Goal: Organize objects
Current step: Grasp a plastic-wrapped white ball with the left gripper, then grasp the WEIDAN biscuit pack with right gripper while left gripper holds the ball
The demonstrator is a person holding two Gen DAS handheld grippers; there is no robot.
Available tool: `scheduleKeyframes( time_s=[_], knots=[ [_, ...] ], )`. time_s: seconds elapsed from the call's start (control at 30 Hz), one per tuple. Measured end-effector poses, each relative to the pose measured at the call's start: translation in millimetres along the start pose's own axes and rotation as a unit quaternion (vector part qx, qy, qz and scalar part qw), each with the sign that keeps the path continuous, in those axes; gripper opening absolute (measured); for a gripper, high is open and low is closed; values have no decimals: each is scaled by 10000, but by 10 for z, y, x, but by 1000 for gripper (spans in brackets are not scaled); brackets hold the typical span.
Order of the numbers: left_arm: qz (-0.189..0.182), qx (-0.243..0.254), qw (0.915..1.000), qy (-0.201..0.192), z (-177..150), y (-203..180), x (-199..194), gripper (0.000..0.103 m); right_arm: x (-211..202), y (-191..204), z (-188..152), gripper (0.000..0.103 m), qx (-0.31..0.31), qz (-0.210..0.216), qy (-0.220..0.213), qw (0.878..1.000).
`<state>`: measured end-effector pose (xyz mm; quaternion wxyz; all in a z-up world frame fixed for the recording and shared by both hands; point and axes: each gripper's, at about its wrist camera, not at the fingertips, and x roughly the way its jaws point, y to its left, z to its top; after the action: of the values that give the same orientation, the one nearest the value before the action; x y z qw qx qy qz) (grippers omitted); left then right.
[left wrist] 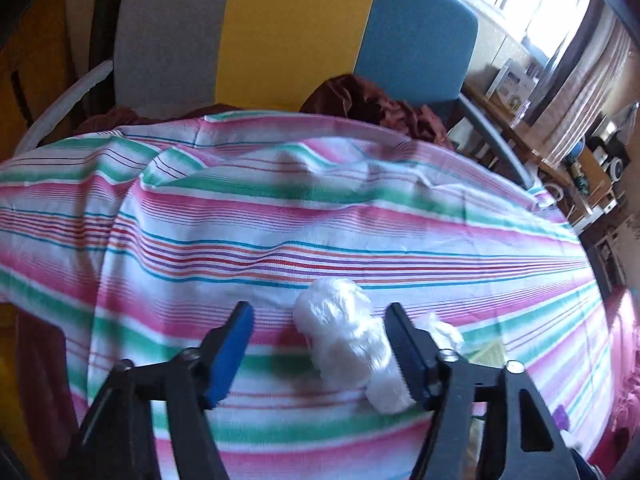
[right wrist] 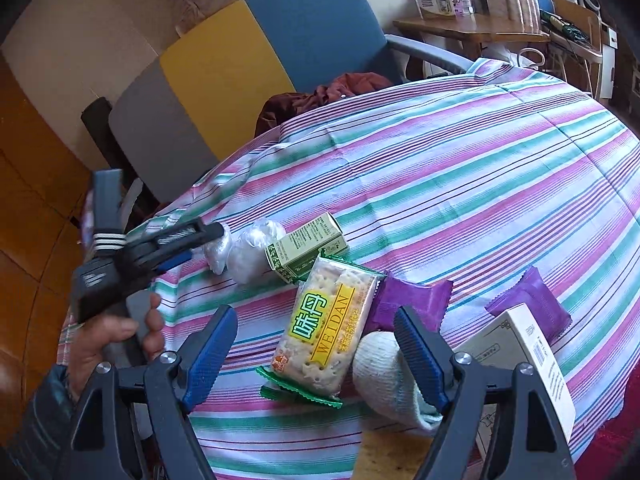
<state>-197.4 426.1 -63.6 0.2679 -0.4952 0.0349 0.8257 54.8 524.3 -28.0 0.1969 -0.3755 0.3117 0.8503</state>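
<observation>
Both grippers hang over a table draped in a striped cloth [right wrist: 460, 168], where snacks and small boxes lie clustered near its front edge.

The left gripper [left wrist: 320, 340] has its fingers spread wide, with a crumpled white plastic bag [left wrist: 348, 340] lying on the cloth between them, close against the right finger; whether it touches the pad cannot be told. In the right wrist view the same gripper [right wrist: 208, 244] shows from the side, held in a hand [right wrist: 116, 340], its tip at the bag [right wrist: 248, 252].

The right gripper [right wrist: 316, 352] is also spread open and grips nothing. Between its fingers lies a cracker pack [right wrist: 324, 332] marked WEIDAN, its far end touching a green box [right wrist: 306, 246] that sits just beside the bag. A white sock [right wrist: 384, 372] lies against the right finger [right wrist: 420, 360], overlapped by the pack's edge. A purple packet [right wrist: 416, 300] rests just beyond the sock, a second purple packet [right wrist: 532, 304] lies farther right, and a white box [right wrist: 528, 360] stands at the table's near right edge.

Behind the table is a chair [right wrist: 280, 40] with grey, yellow and blue panels, a dark red cloth [right wrist: 320, 92] bunched on its seat.
</observation>
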Motion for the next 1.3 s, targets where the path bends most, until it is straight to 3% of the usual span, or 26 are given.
scheduleKeyframes(
  time_s=[0.07, 0.13, 0.3, 0.43, 0.6, 0.8, 0.97, 1.13, 1.3],
  knots=[
    [40, 26, 9995, 319, -36, 23, 210, 50, -5, 5, 2, 82, -16, -7, -16, 10000],
    [97, 290, 9995, 61, -106, -6, 203, 50, -3, 19, 5, 82, -60, -31, -39, 10000],
    [291, 940, 9950, -169, -229, -96, 205, 52, -103, -21, 28, 82, 2, -138, -345, 9993],
    [226, 927, 9952, -233, -224, -62, 199, 51, -190, -142, 77, 82, 264, -202, -565, 9978],
    [296, 859, 9956, -239, -249, -10, 150, 38, -198, -226, 128, 82, 433, -220, -599, 9970],
    [383, 1048, 9935, -228, -530, 2, -34, 37, -320, -410, 166, 82, 855, 28, -826, 9929],
    [442, 1184, 9919, -133, -803, 29, -224, 37, -254, -382, 184, 80, 856, 446, -579, 9936],
    [381, 1291, 9908, -141, -1132, 64, -432, 38, -131, -140, 168, 80, 377, 1050, -167, 9936],
    [315, 1445, 9886, -271, -1463, 94, -635, 38, 156, 85, 83, 80, -172, 432, 344, 9983]
  ],
)
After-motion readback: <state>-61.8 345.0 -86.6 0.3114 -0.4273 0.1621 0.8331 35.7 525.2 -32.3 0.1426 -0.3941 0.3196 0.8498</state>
